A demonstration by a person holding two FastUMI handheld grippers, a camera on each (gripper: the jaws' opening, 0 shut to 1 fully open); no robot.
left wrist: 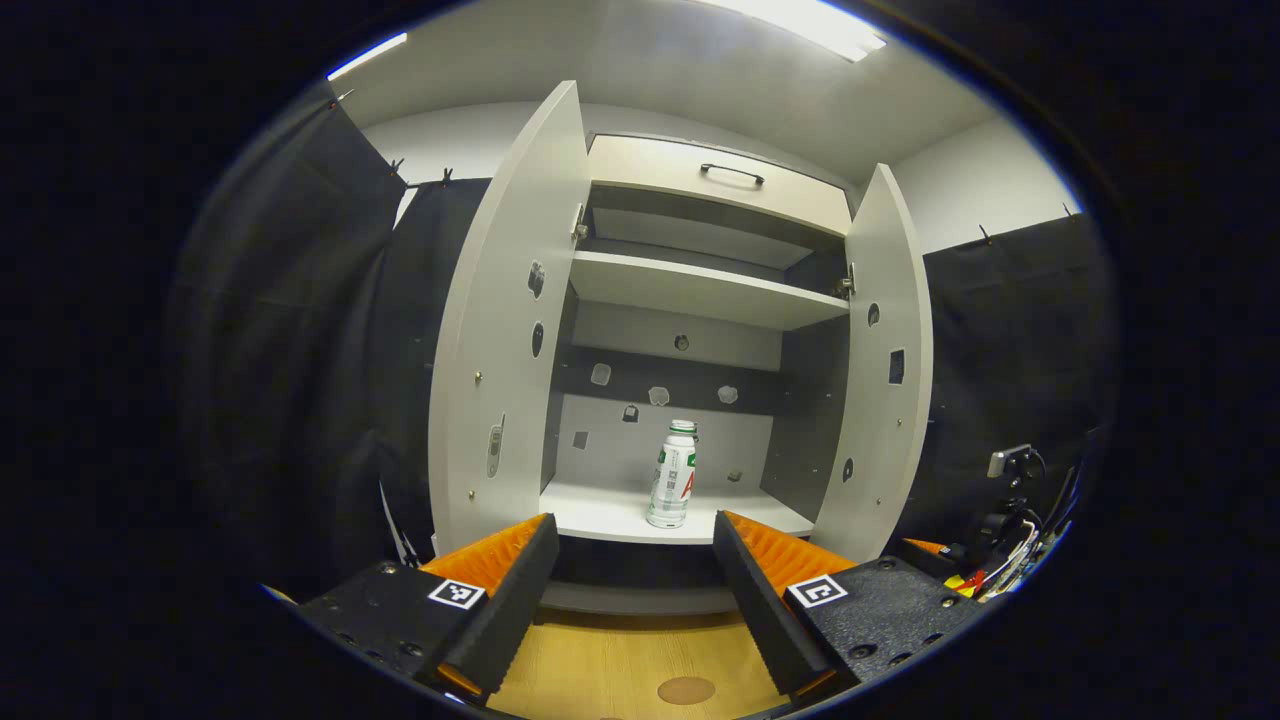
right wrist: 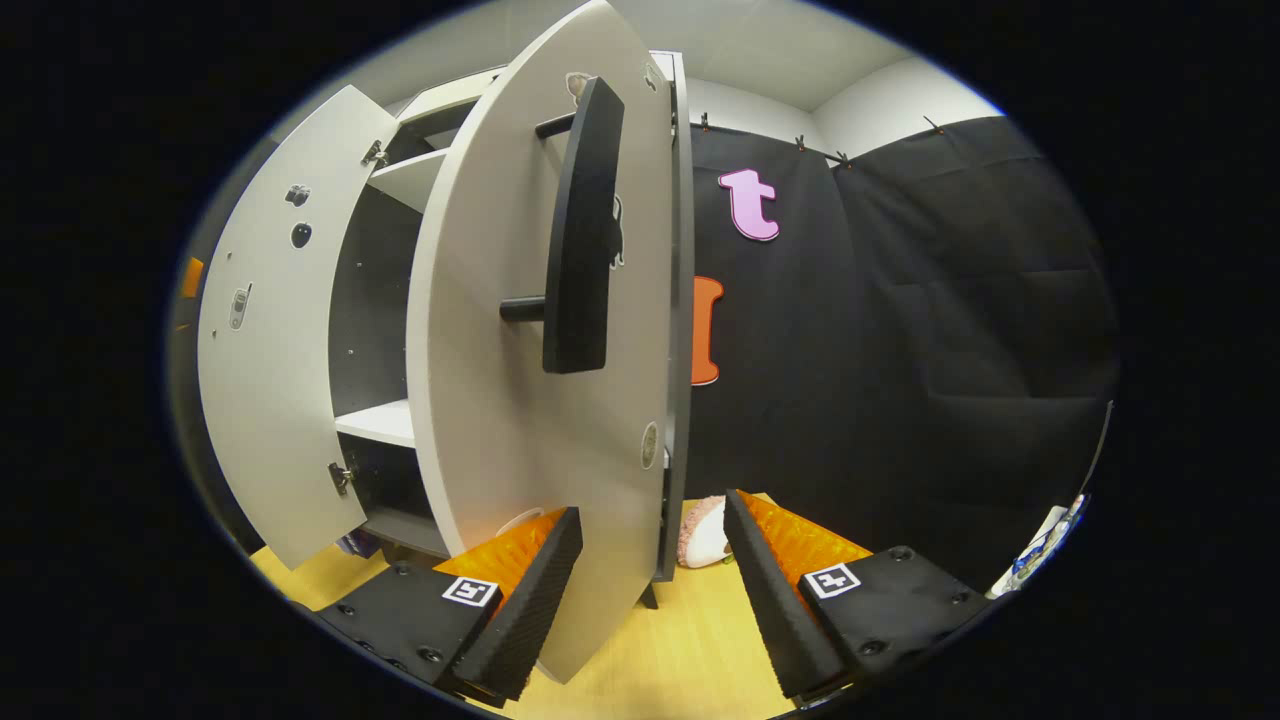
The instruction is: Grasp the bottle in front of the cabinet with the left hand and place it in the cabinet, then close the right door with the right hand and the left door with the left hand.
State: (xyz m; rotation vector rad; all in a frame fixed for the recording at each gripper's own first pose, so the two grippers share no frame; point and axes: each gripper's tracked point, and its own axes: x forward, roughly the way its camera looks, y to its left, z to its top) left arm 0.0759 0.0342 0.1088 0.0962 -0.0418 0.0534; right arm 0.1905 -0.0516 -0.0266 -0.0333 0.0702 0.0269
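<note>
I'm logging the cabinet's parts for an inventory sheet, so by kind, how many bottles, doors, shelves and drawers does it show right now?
Bottles: 1, the bottle standing upright on the lower shelf.
Doors: 2, the left door and the right door, both open.
Shelves: 2, the lower shelf and the upper shelf.
Drawers: 1, the drawer on top.
Total: 6.

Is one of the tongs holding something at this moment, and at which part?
Nothing is held. The left tongs are open, the bottle stands alone inside the cabinet. The right tongs are open around the right door's edge.
</note>
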